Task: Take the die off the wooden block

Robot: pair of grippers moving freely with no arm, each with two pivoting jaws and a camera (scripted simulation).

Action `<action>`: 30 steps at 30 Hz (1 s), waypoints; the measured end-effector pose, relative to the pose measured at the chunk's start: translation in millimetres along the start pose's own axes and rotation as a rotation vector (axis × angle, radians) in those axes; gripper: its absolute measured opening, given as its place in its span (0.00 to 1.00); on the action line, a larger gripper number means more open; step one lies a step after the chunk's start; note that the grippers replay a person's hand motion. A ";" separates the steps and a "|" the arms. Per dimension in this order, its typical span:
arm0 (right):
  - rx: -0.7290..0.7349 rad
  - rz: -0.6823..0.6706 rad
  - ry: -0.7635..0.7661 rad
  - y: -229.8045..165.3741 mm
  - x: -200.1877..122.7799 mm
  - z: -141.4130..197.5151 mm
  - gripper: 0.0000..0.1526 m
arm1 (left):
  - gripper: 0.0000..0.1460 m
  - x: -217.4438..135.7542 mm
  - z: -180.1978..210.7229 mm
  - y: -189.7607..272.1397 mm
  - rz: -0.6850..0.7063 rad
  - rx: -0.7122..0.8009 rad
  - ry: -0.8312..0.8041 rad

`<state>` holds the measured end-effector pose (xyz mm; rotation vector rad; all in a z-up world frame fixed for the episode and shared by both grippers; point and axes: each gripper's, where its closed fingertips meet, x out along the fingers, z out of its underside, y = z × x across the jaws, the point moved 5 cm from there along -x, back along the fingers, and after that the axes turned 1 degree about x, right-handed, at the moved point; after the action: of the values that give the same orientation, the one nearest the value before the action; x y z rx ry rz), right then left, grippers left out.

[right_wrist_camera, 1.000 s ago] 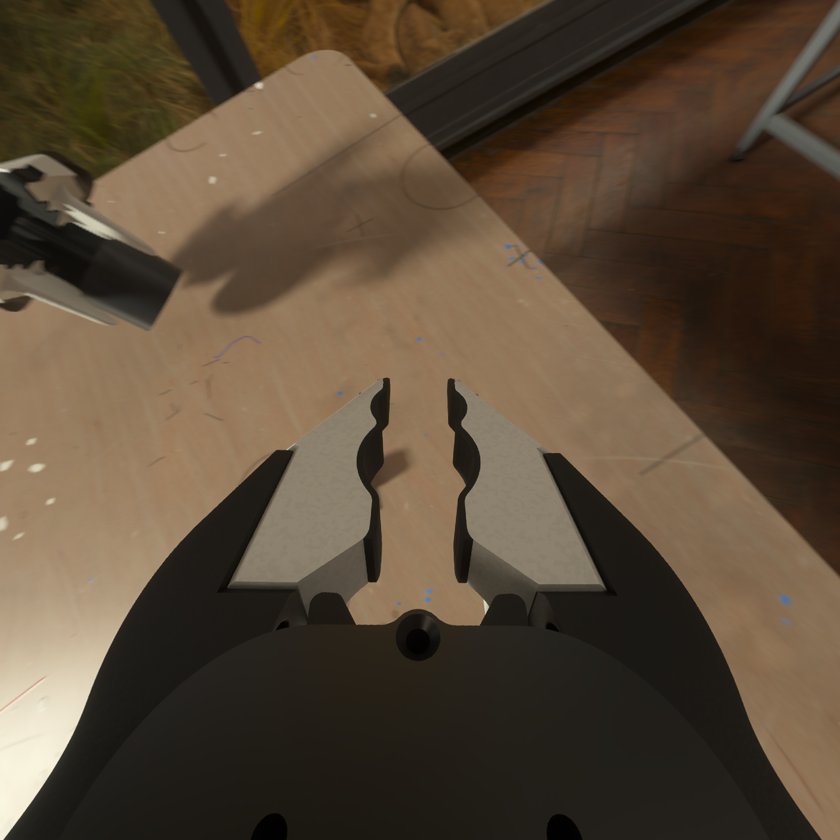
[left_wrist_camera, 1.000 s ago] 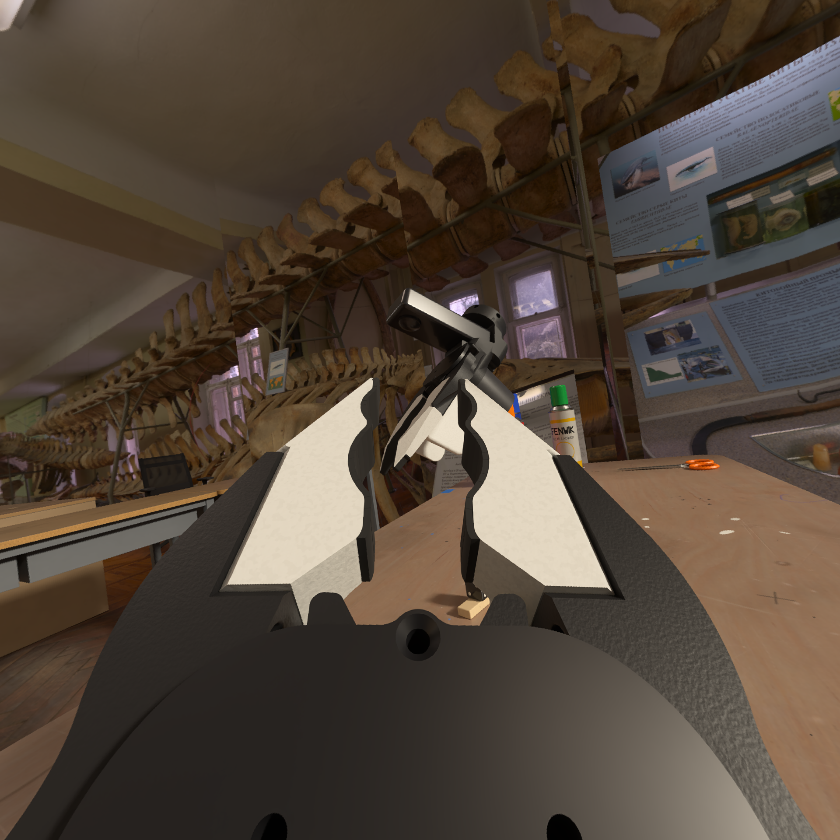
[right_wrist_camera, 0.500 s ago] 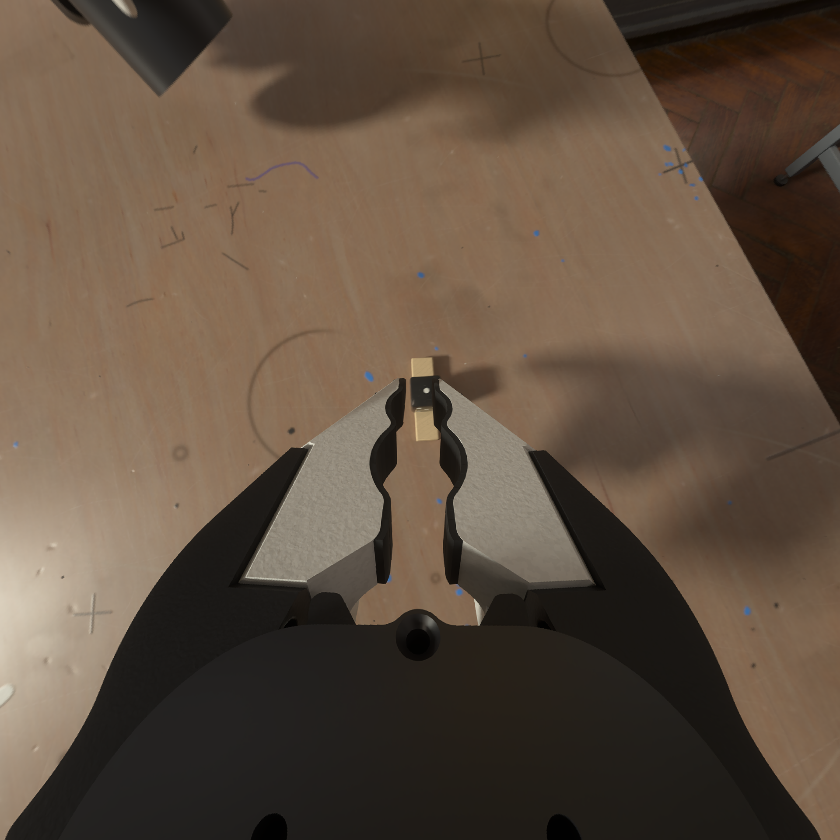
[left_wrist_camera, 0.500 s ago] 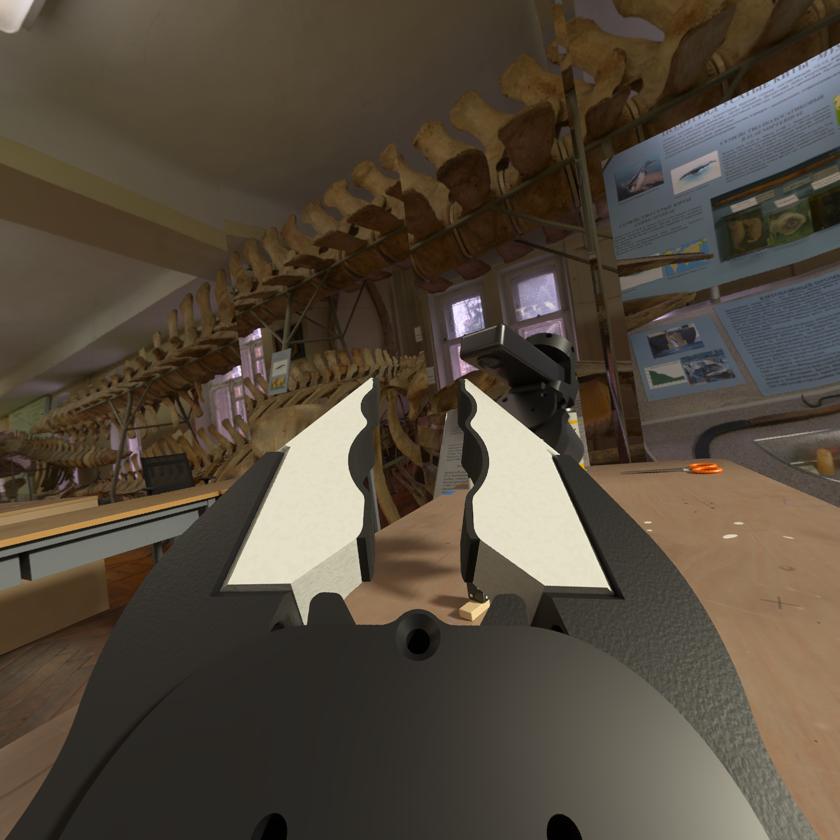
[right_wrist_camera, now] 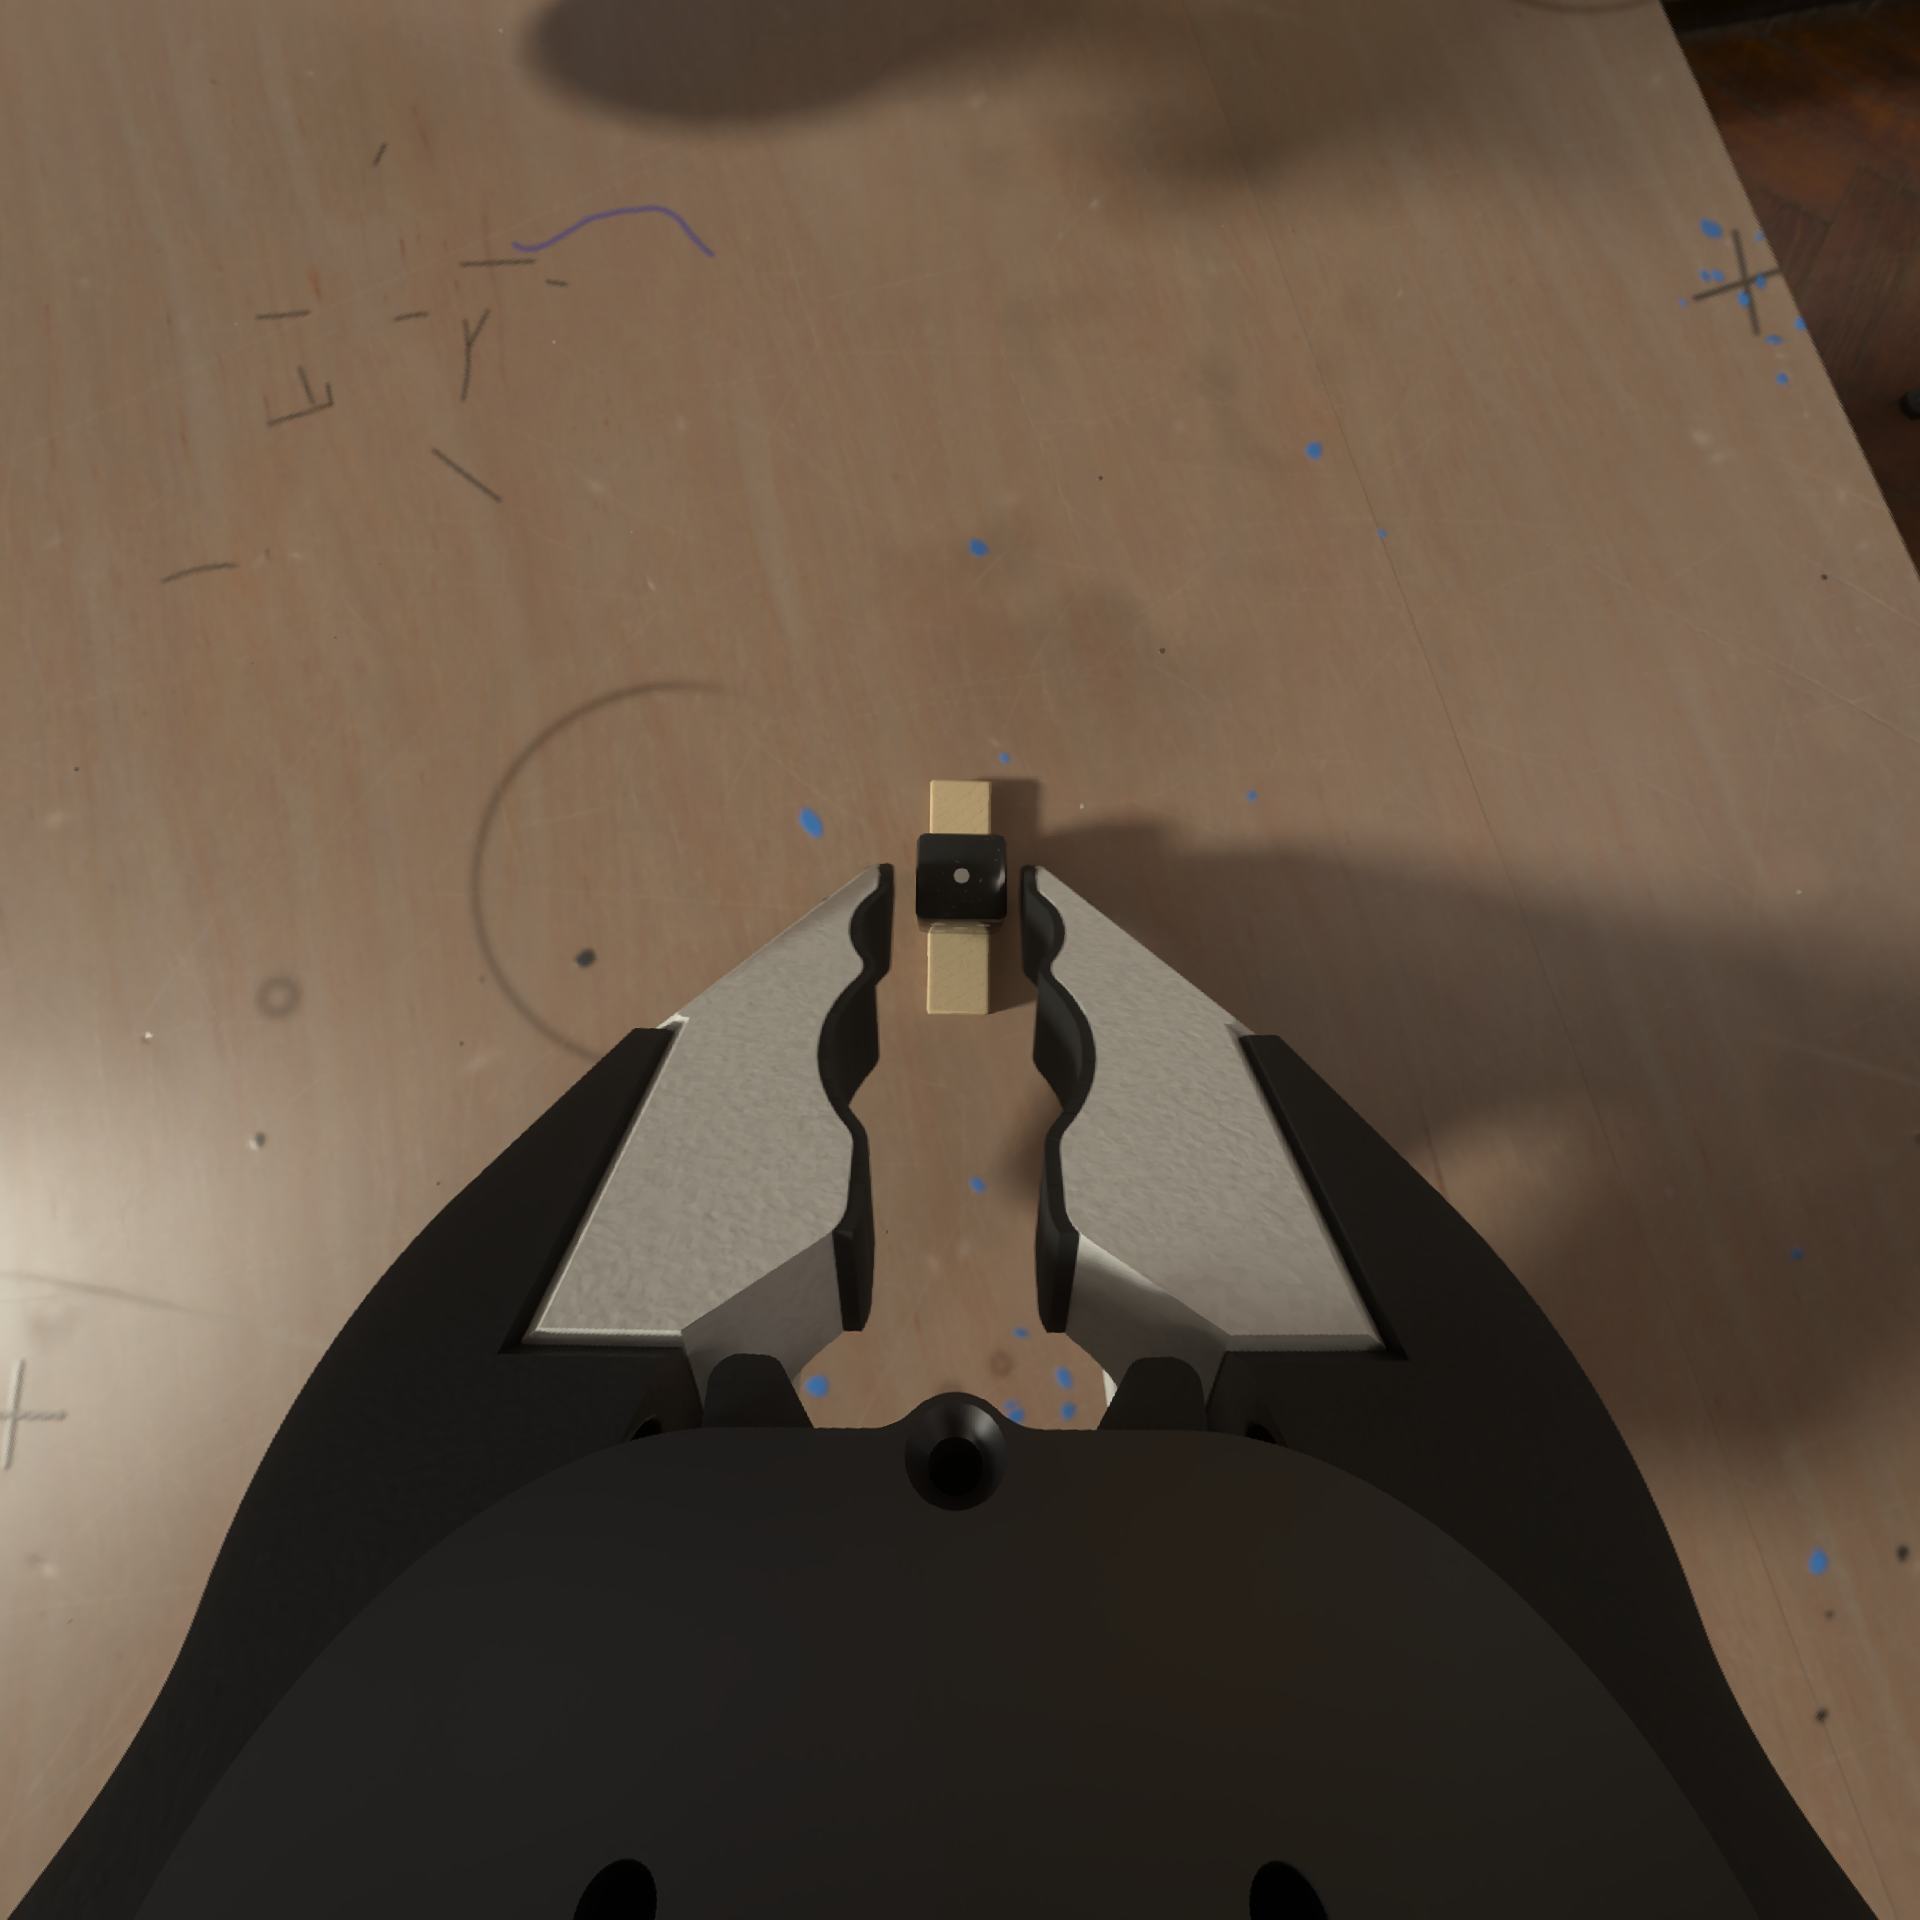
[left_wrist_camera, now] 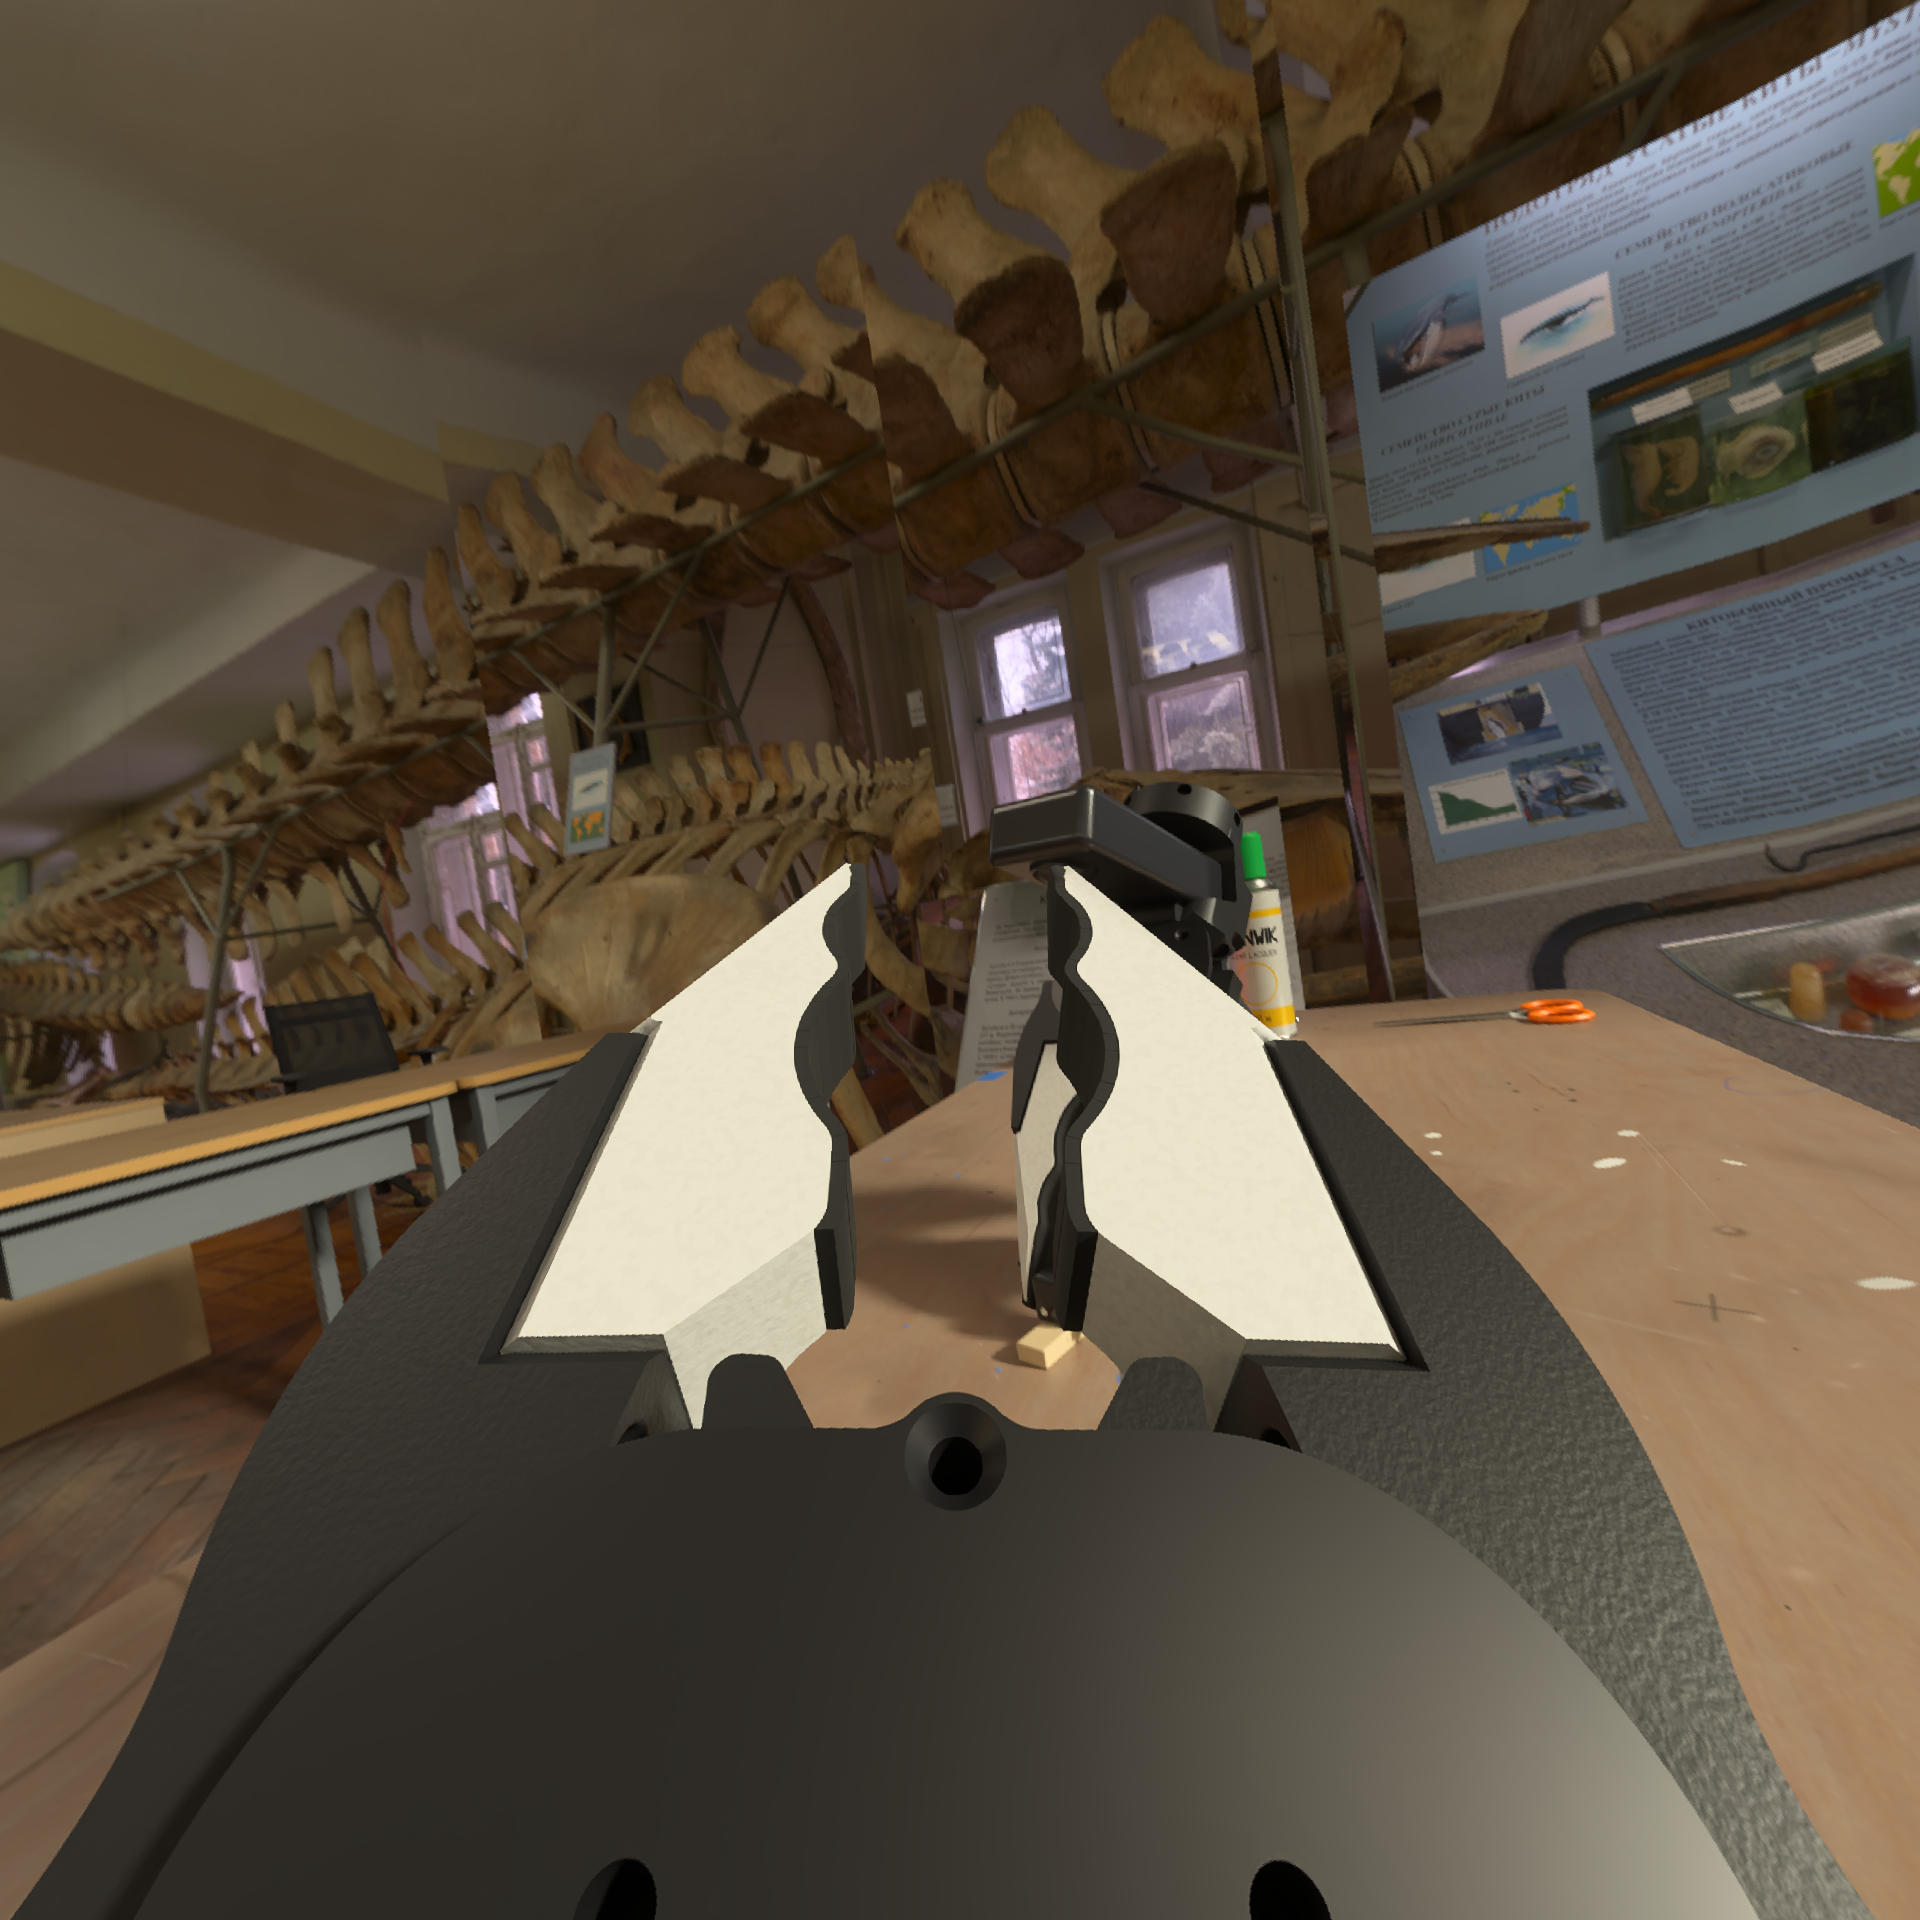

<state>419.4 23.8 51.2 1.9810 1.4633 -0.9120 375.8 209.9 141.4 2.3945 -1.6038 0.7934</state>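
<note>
A small black die (right_wrist_camera: 961, 878) sits on the middle of a pale wooden block (right_wrist_camera: 957, 977) that lies flat on the table. My right gripper (right_wrist_camera: 956, 875) points straight down and is open. Its fingertips flank the die on either side with a small gap each. In the left wrist view the right gripper (left_wrist_camera: 1047, 1304) hangs over one end of the block (left_wrist_camera: 1042, 1348), and its fingers hide the die. My left gripper (left_wrist_camera: 953, 875) is open and empty. It is held level above the table, short of the block.
The wooden table (right_wrist_camera: 1351, 623) carries pencil marks and blue specks; its right edge (right_wrist_camera: 1787, 312) drops to a dark floor. At the far end stand a spray can (left_wrist_camera: 1262, 956) and orange scissors (left_wrist_camera: 1548, 1010). Another desk (left_wrist_camera: 208, 1164) stands to the left.
My right gripper has swung from near the table's edge to point straight down over the block, then come lower, so the die now lies between its fingertips. The left gripper has stayed put.
</note>
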 end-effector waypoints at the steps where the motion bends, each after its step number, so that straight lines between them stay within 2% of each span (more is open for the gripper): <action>1: -0.003 0.004 0.005 0.4 0.3 0.0 0.12 | 0.24 0.5 1.5 0.4 0.005 -0.007 -0.014; 5: -0.015 -0.007 0.005 -0.7 -2.6 -2.0 0.11 | 0.24 2.1 9.6 0.6 0.015 -0.056 -0.092; 8: -0.030 -0.013 0.027 -2.9 -15.2 -14.8 0.11 | 0.24 4.2 15.6 2.5 0.065 -0.181 -0.143; 13: -0.151 -0.064 0.131 -24.0 -59.9 -72.8 0.11 | 0.24 7.2 13.2 8.7 0.174 -0.407 -0.081; 16: -0.262 -0.149 0.186 -46.3 -82.3 -109.6 0.11 | 0.24 8.3 11.6 11.3 0.203 -0.467 -0.048; 20: -0.404 -0.243 0.145 -67.8 -90.5 -136.6 0.11 | 0.24 9.2 8.1 20.4 0.264 -0.396 -0.029; 23: -0.451 -0.263 0.051 -75.1 -84.7 -142.2 0.11 | 0.23 9.2 6.8 25.7 0.271 -0.274 -0.027; 27: -0.367 -0.240 -0.039 -76.6 -76.0 -139.4 0.11 | 0.24 8.5 6.3 27.6 0.191 -0.037 -0.036; 30: -0.280 -0.211 -0.049 -74.4 -74.5 -137.5 0.11 | 0.24 9.2 7.3 28.8 0.159 0.048 -0.048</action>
<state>363.3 100.5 196.0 1.6159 1.6930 -0.7839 355.2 187.5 135.2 2.3580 -1.8336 0.8157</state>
